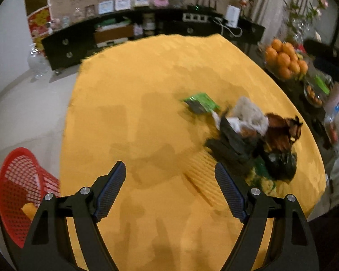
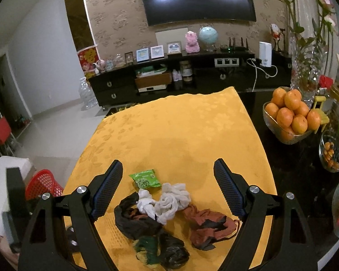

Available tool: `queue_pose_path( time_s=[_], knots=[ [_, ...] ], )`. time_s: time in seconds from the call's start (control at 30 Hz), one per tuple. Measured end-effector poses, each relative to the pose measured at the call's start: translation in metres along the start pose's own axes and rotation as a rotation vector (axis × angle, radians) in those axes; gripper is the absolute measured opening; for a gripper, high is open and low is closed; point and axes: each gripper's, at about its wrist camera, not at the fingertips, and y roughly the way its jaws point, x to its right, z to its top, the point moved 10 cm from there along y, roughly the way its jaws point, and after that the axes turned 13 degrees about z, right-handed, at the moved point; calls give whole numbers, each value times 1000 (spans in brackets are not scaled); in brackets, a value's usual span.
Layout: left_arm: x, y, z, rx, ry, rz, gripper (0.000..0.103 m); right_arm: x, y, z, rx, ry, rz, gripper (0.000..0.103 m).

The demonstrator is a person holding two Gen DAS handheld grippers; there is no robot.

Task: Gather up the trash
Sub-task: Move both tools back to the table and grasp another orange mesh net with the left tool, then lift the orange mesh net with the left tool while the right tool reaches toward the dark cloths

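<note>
A heap of trash lies on the yellow tablecloth [image 2: 180, 131]: a green snack packet [image 2: 145, 178], crumpled white tissue [image 2: 167, 199], a red-brown wrapper [image 2: 210, 225] and black plastic bags [image 2: 144, 223]. My right gripper [image 2: 168, 176] is open and empty above the heap, with the packet and tissue between its fingers. My left gripper [image 1: 170, 180] is open and empty over bare cloth, left of the same heap: green packet [image 1: 201, 102], tissue [image 1: 248, 115], black bags [image 1: 232, 144], red-brown wrapper [image 1: 282, 131]. A red mesh basket [image 1: 22, 189] stands on the floor at the table's left; it also shows in the right wrist view [image 2: 43, 184].
A bowl of oranges [image 2: 291, 115], glass jars [image 2: 332, 151] and a flower vase [image 2: 307, 67] stand on the dark table to the right. A black TV cabinet [image 2: 192, 76] lines the far wall under a television [image 2: 198, 0]. The pale floor [image 1: 22, 113] lies to the left.
</note>
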Motion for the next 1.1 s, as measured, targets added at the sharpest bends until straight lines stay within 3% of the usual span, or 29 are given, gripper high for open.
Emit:
queue_pose_path(
  time_s=[0.23, 0.47, 0.6, 0.87, 0.97, 1.0, 1.1],
  knots=[
    [36, 17, -14, -54, 33, -62, 78, 11, 0, -3, -11, 24, 6, 80],
    [53, 33, -27, -85, 74, -63, 76, 17, 1, -5, -17, 43, 10, 80],
    [55, 34, -29, -73, 86, -73, 54, 18, 2, -8, -23, 46, 10, 80],
    [44, 33, -26, -69, 64, -80, 25, 11, 14, -18, -57, 25, 23, 80],
    [29, 33, -23, -71, 33, -70, 22, 4, 22, -24, -82, 16, 44, 80],
    [24, 32, -22, -69, 23, -68, 14, 1, 25, -27, -92, 9, 52, 80],
    [10, 28, -16, -57, -6, -60, 14, -10, 32, -33, -117, -22, 64, 80]
  ],
)
